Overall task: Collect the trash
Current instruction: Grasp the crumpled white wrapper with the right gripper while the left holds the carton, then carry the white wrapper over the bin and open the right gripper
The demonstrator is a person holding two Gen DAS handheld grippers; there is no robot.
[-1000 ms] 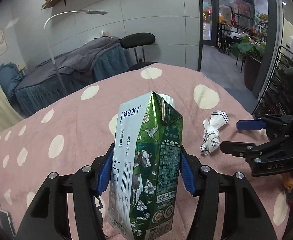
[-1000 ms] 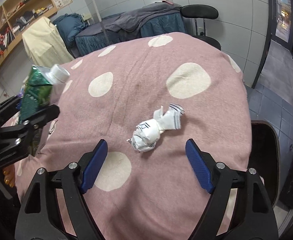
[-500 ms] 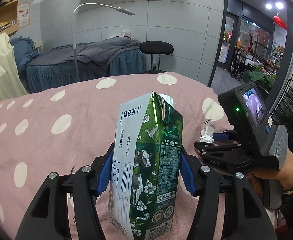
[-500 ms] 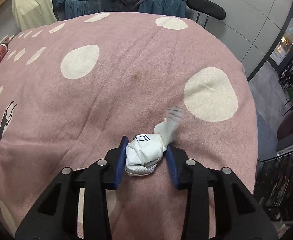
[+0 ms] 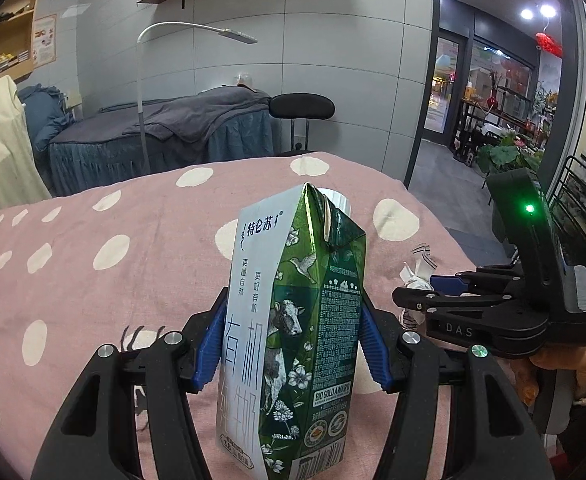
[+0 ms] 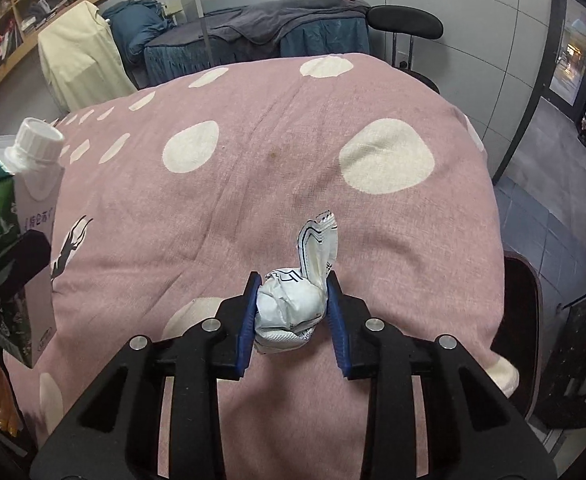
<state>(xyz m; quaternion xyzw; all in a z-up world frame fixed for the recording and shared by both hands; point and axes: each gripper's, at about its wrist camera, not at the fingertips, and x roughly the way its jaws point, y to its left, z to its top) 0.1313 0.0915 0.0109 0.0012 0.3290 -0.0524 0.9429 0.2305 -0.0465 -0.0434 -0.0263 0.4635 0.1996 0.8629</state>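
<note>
The left gripper (image 5: 293, 344) is clamped on an upright green-and-white milk carton (image 5: 293, 332), its blue pads pressed flat against the carton's two sides, jaws roughly half open because the carton is that wide. The carton hangs above the near left part of the pink dotted blanket (image 6: 277, 152), white cap at the top.

Toward the near right edge of the blanket, the right gripper (image 6: 293, 312) has its jaws drawn fairly close on a crumpled white wrapper (image 6: 289, 308). The pads press the ball from both sides while a twisted tail sticks up beyond the fingertips. The wrapper seems just clear of the cloth, though I cannot tell for sure.

Both pieces of trash look secured, so the step in hand is carrying them off to a bin, which is not in view. To do that well, keep the squeeze on the wrapper firm, since crumpled paper gives and can slip. Lift straight up before swinging away, so the blanket is not snagged. Hold the carton upright in case liquid remains inside.
</note>
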